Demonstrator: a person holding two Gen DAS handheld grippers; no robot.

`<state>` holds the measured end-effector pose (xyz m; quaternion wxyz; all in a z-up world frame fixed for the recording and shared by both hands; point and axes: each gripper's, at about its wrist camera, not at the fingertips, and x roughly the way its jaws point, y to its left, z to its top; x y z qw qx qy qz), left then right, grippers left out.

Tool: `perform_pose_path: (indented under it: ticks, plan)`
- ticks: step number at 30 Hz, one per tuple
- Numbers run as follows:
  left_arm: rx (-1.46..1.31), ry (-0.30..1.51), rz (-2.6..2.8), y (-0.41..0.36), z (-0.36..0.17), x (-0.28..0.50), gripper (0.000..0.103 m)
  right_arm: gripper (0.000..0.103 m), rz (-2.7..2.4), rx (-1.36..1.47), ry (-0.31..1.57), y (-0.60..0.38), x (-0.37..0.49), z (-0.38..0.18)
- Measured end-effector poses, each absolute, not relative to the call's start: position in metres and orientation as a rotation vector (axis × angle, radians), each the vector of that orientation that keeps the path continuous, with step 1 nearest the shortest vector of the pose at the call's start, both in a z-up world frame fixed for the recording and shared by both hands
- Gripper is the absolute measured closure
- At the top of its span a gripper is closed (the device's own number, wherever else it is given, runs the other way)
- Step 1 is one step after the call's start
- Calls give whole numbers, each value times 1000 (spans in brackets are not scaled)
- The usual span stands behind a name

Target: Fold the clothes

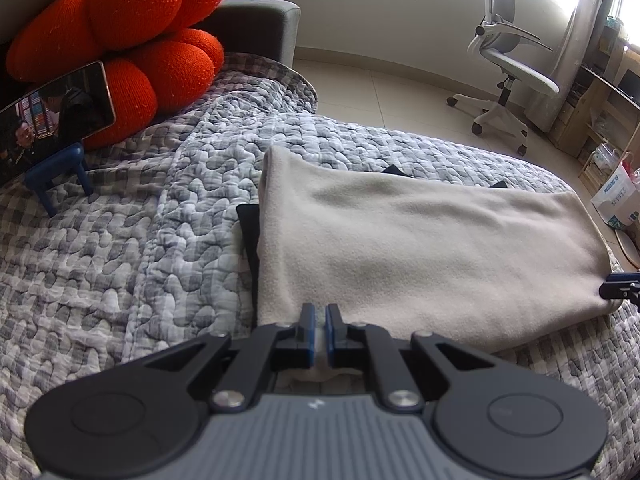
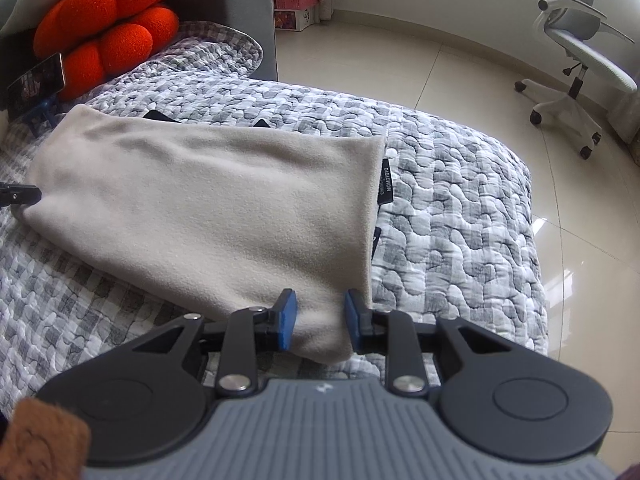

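Note:
A beige fleece garment (image 1: 420, 248) lies folded flat on the grey quilted bedspread (image 1: 140, 240). Black cloth (image 1: 248, 236) peeks out beneath its edges, with a black label (image 2: 386, 184) showing on the right side. My left gripper (image 1: 319, 320) is shut on the garment's near edge at its left corner. My right gripper (image 2: 319, 316) pinches a thicker bunch of the same garment (image 2: 208, 200) at the near right corner. Each gripper's tip shows in the other view: the right gripper (image 1: 618, 289) and the left gripper (image 2: 20, 195).
An orange pumpkin cushion (image 1: 120, 40) leans on the grey sofa arm (image 1: 256, 24) at the back left. A phone (image 1: 56, 116) on a blue stand stands before it. An office chair (image 1: 508, 76) is on the tiled floor beyond; bags and shelves (image 1: 616, 196) stand at the right.

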<state>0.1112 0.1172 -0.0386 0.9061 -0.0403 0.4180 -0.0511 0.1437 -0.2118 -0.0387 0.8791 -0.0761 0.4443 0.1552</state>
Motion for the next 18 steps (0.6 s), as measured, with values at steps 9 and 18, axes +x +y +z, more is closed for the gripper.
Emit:
perform_pose_path:
  ticks: [9, 18]
  plan:
    - [-98, 868, -103, 118, -39, 115, 95, 76, 324, -130, 940, -215, 146, -37]
    - [-111, 871, -104, 120, -38, 116, 95, 76, 322, -126, 943, -217, 145, -37]
